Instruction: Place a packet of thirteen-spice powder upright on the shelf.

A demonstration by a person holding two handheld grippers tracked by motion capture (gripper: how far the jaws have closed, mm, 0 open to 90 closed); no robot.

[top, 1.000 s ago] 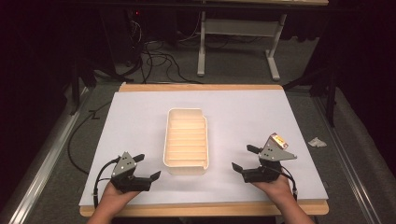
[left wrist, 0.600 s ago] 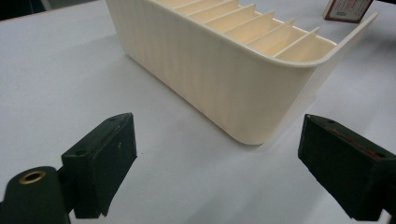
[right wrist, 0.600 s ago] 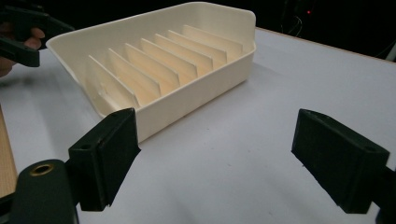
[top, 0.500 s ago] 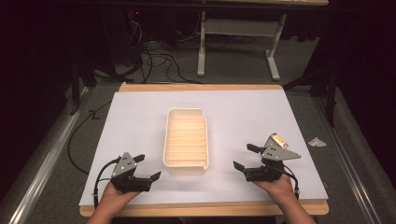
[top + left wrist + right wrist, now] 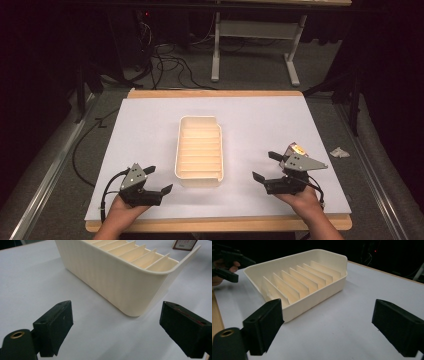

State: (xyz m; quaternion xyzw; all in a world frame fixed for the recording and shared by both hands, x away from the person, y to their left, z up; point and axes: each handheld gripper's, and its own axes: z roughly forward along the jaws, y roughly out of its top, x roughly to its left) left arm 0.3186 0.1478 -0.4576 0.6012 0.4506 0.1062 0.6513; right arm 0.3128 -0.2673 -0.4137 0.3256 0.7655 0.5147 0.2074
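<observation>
Nearest the table's front edge, the left gripper (image 5: 158, 181) has its jaws spread wide with nothing between them, aimed at the near corner of the cream tray (image 5: 199, 176). The right gripper (image 5: 265, 167) is spread too; its jaws have just been opening, nothing between them. The ribbed, slotted tray sits mid-table between both. Both hands rest low on the white table (image 5: 260, 120).

No legible text, label, brand or number anywhere; small reddish-brown box (image 5: 184, 244) at the far edge of the left gripper view bearing pale print too blurred to read.
</observation>
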